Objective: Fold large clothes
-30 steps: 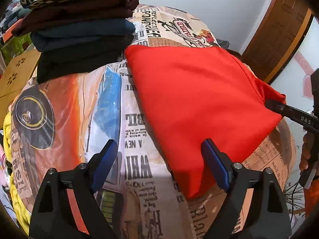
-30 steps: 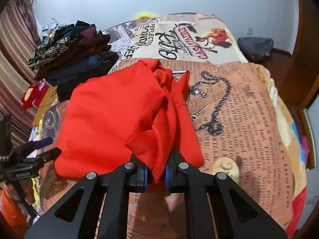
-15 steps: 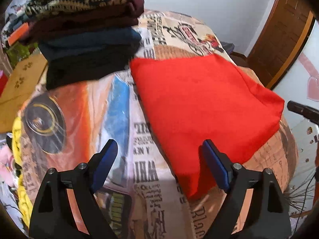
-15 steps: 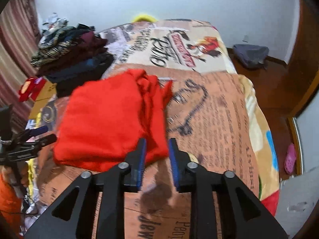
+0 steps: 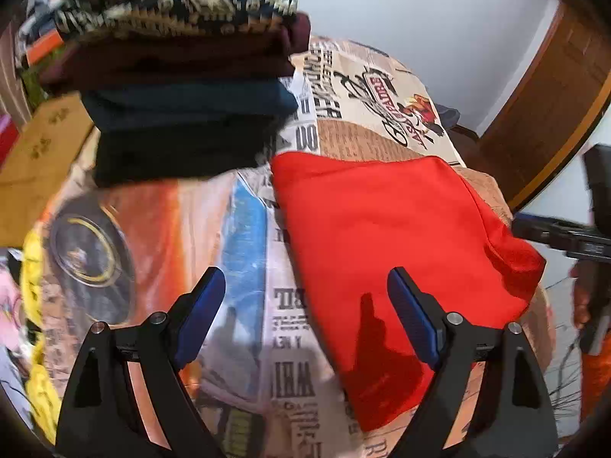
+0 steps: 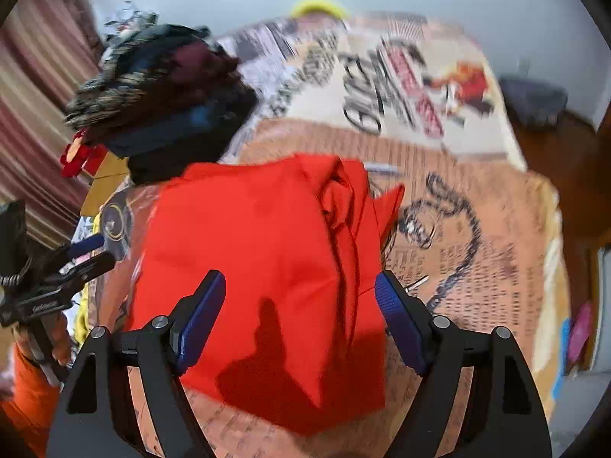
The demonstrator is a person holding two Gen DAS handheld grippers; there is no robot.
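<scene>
A red garment (image 5: 385, 236) lies folded on the printed bedspread (image 5: 366, 137); it also shows in the right wrist view (image 6: 267, 267), with bunched folds along its right side. My left gripper (image 5: 305, 313) is open and empty, over the garment's left edge and the bedspread. My right gripper (image 6: 299, 318) is open and empty, just above the garment's near part. Each gripper is seen from the other's camera: the right gripper (image 5: 561, 234) and the left gripper (image 6: 80, 255).
A stack of folded clothes (image 5: 183, 87) stands on the bed behind the garment to the left, also in the right wrist view (image 6: 164, 103). A wooden door (image 5: 542, 91) is at right. A dark bag (image 6: 534, 99) lies on the floor beyond the bed.
My right gripper let go of the red garment, opened wide and now hovers over it. My left gripper stayed open and shifted slightly toward the clothes stack.
</scene>
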